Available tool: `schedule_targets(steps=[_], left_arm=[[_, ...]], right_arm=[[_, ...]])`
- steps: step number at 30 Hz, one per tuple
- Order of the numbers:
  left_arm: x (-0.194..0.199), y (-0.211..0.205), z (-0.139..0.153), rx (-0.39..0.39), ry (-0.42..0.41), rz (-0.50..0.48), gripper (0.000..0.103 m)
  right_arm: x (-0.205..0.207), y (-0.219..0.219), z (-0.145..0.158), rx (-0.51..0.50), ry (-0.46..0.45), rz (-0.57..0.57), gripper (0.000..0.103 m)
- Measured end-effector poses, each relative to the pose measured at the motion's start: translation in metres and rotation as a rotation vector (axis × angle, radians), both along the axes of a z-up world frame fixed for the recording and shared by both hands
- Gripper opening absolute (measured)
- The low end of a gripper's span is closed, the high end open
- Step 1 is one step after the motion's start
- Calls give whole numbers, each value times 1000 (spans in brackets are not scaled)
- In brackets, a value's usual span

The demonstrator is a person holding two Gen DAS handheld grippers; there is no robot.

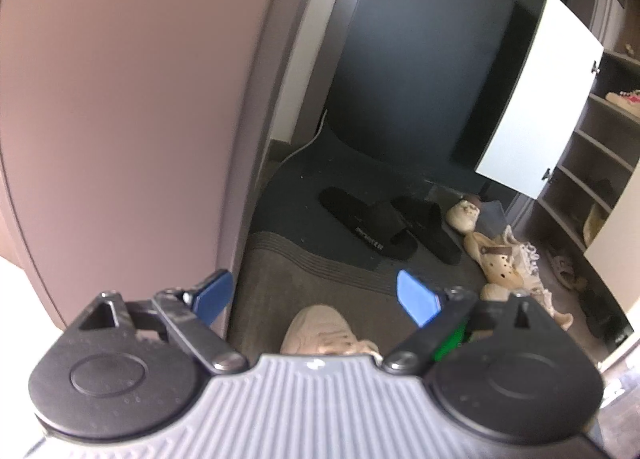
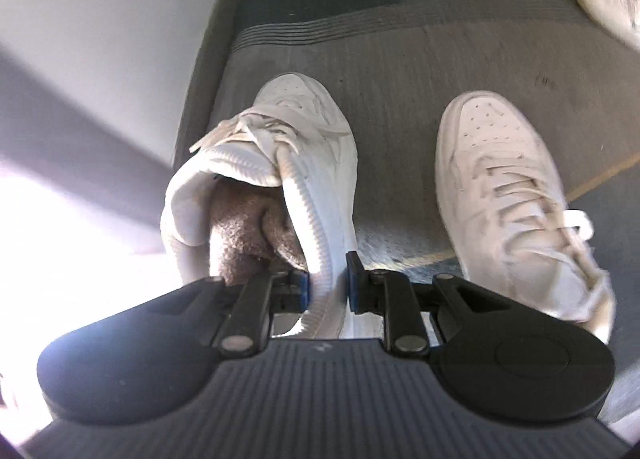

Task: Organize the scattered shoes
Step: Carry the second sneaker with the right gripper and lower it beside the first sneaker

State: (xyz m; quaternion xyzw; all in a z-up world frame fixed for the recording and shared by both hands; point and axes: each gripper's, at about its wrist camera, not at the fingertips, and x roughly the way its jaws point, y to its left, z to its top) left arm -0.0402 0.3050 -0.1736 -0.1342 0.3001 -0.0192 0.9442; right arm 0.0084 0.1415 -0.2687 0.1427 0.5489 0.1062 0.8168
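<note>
Right hand-held gripper (image 2: 327,282) on, seemingly, sneaker collar (image 2: 316,227)

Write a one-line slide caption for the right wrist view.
Right gripper pinches the ribbed collar of a white sneaker on a grey mat; its mate lies alongside.

The two sneakers (image 2: 304,163) (image 2: 516,195) are white with white laces, on a grey mat (image 2: 400,71) with ribbed stripes. Beyond lie black slides (image 1: 368,227), cream clogs (image 1: 500,259) and a white cabinet door (image 1: 540,99).
</note>
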Motion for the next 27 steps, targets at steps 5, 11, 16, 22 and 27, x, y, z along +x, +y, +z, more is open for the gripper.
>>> schedule_targets(steps=[5,11,16,22,27], left_arm=[[6,-13,-3,-12,8,-42,91],[4,-18,-3,-3,7,-55,91],[4,-17,-4,-10,2,-49,91],[12,-22,-11,-54,21,-46,91],[13,-35,-10,-63,10,-54,91]], right_arm=[[-37,-4,-15,0,17,-32,21],[-71,-17,-40,32,34,-137,21],[-83,-25,-52,77,52,-104,26],[-88,-23,-46,85,62,-20,46],[-100,-41,-18,94,21,-6,70]])
